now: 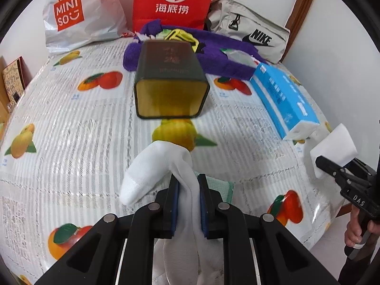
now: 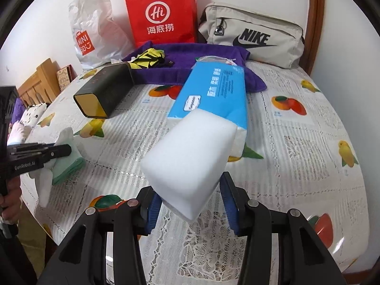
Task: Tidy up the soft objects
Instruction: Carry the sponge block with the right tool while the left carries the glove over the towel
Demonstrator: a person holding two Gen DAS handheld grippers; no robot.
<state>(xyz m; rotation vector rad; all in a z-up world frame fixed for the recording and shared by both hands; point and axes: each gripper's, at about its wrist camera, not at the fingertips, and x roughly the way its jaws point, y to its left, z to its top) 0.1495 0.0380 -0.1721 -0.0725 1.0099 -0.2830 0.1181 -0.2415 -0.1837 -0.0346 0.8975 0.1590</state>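
My left gripper [image 1: 187, 185] is shut on a white sock [image 1: 152, 168] and holds it above the fruit-print tablecloth [image 1: 71, 123]; it also shows in the right wrist view [image 2: 60, 152] with the sock [image 2: 45, 185] hanging from it. My right gripper [image 2: 190, 190] is shut on a white foam sponge block [image 2: 187, 159]; it shows in the left wrist view [image 1: 319, 161] with the sponge [image 1: 332, 147]. A dark open tin [image 1: 168, 83] lies on its side, mouth towards me. A purple towel [image 1: 213, 59] lies behind it.
A blue tissue pack [image 1: 282, 99] lies right of the tin. A green cloth [image 2: 68, 163] lies under the left gripper. A Miniso bag [image 1: 80, 11], red Hi bag [image 1: 173, 0] and grey Nike pouch [image 1: 251, 33] stand against the wall. Yellow-black fabric [image 2: 148, 58] rests on the towel.
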